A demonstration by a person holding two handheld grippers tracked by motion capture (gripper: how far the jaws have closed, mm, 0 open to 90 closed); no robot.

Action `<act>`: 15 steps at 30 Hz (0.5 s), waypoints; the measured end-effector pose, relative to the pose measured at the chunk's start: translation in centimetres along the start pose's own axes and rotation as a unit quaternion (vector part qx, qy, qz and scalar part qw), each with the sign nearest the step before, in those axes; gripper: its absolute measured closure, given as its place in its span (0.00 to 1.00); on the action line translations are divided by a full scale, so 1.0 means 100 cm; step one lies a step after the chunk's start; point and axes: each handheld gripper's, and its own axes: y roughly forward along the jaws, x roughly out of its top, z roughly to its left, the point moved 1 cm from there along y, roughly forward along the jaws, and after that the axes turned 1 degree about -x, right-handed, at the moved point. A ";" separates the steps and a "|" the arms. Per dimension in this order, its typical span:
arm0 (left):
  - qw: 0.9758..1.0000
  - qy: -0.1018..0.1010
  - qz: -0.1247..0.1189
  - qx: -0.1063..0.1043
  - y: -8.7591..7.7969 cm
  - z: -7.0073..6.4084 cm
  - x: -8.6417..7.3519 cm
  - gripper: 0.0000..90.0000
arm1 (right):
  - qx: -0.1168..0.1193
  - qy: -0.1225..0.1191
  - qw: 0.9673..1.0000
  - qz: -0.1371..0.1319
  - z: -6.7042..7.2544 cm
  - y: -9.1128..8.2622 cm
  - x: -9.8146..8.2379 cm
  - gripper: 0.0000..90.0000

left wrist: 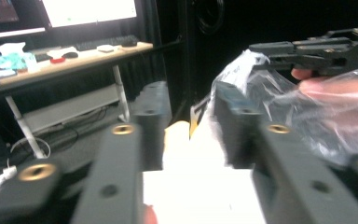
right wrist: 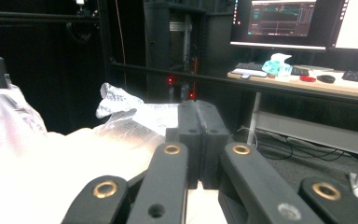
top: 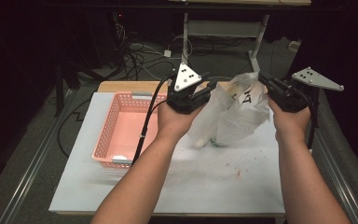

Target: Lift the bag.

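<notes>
A clear plastic bag [top: 233, 116] hangs in the air over the white table [top: 214, 186], between my two hands. My right gripper [top: 263, 79] is shut on the bag's upper right edge. In the right gripper view its jaws [right wrist: 197, 112] are pressed together, with crinkled plastic [right wrist: 130, 116] running off to their left. My left gripper [top: 207, 88] is at the bag's upper left corner. In the left gripper view its jaws [left wrist: 193, 116] stand apart with nothing between them. There the bag [left wrist: 307, 112] lies just beside the right-hand jaw, and the right gripper [left wrist: 270, 46] pinches the bag's top.
A pink perforated basket [top: 103, 135] stands on the left part of the table, close to my left forearm. Small red specks [top: 237, 172] mark the table near the front. Cables [top: 140, 56] and a desk frame [top: 223, 28] lie beyond the far edge.
</notes>
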 end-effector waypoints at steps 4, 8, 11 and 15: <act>1.000 -0.003 -0.003 0.010 -0.023 0.000 -0.009 0.52 | 0.000 -0.004 1.000 0.008 0.001 0.002 -0.004 1.00; 1.000 -0.009 -0.008 0.003 -0.052 -0.004 -0.020 0.42 | -0.005 -0.003 1.000 0.019 0.000 0.006 -0.008 1.00; 1.000 -0.003 -0.019 0.003 -0.074 -0.010 -0.034 0.38 | -0.009 -0.003 1.000 0.026 -0.001 0.010 -0.010 1.00; 1.000 -0.005 -0.001 -0.003 -0.094 -0.019 -0.061 0.31 | -0.010 -0.006 0.999 0.032 -0.001 0.011 -0.011 1.00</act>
